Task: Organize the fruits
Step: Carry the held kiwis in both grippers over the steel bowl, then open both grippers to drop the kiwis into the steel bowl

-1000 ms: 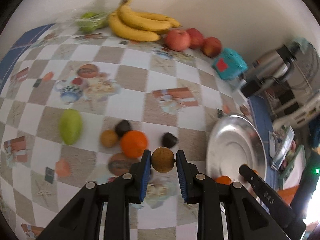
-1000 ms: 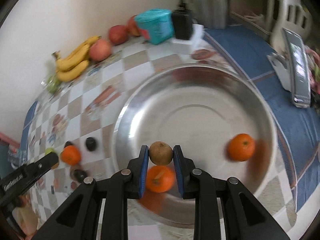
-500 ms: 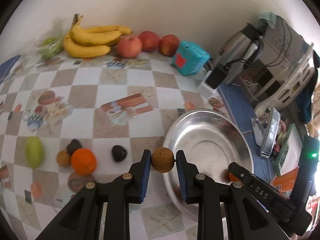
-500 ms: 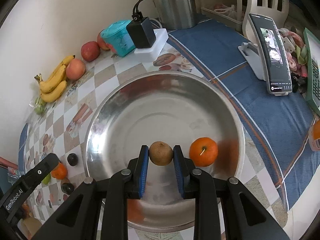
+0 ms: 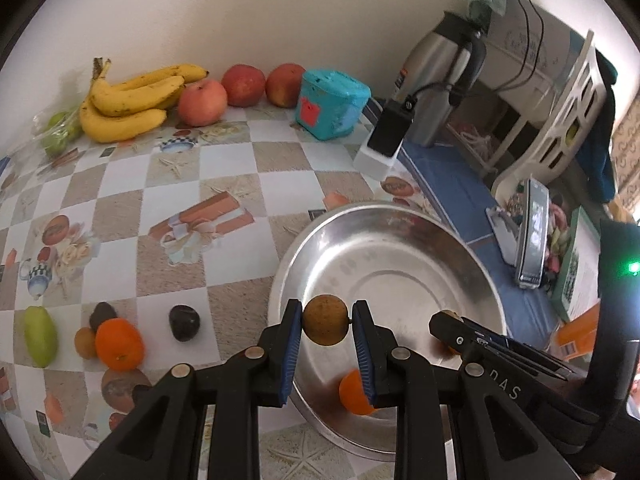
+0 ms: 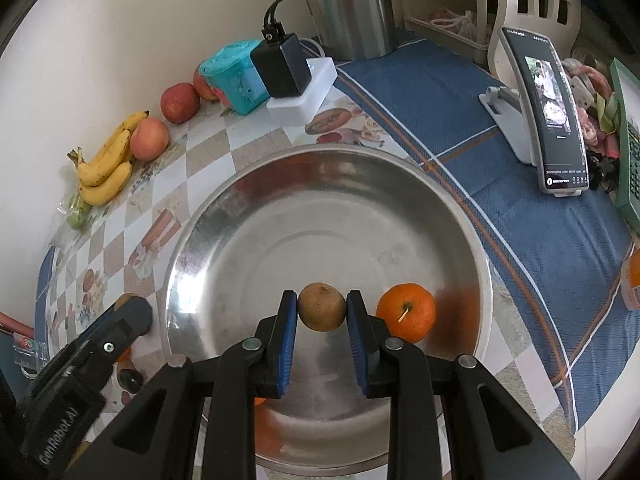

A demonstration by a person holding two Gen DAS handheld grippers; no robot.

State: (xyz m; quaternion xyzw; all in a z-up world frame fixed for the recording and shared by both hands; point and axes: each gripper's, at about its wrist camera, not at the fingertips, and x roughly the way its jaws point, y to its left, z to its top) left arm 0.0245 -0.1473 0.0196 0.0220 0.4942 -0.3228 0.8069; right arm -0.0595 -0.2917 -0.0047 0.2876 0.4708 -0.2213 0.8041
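My left gripper (image 5: 326,322) is shut on a round brown fruit (image 5: 325,320) and holds it above the near left rim of a steel bowl (image 5: 400,240). My right gripper (image 6: 322,314) is shut on a second brown fruit (image 6: 322,312) over the bowl (image 6: 256,200). An orange (image 6: 406,317) lies in the bowl to the right of it; another orange (image 5: 354,394) shows partly behind my left finger. On the table left of the bowl lie an orange (image 5: 119,344), a green fruit (image 5: 39,335), a small brown fruit (image 5: 85,343) and two dark fruits (image 5: 184,322).
Bananas (image 5: 132,100), three apples (image 5: 202,102) and a teal box (image 5: 332,104) stand along the back wall. A charger on a white power strip (image 5: 384,140), a steel kettle (image 5: 440,76) and a phone on a stand (image 6: 548,120) are behind and right of the bowl.
My left gripper has carried its brown fruit right, from over the loose fruits to the bowl's rim. My right gripper moved slightly over the bowl, still holding its fruit.
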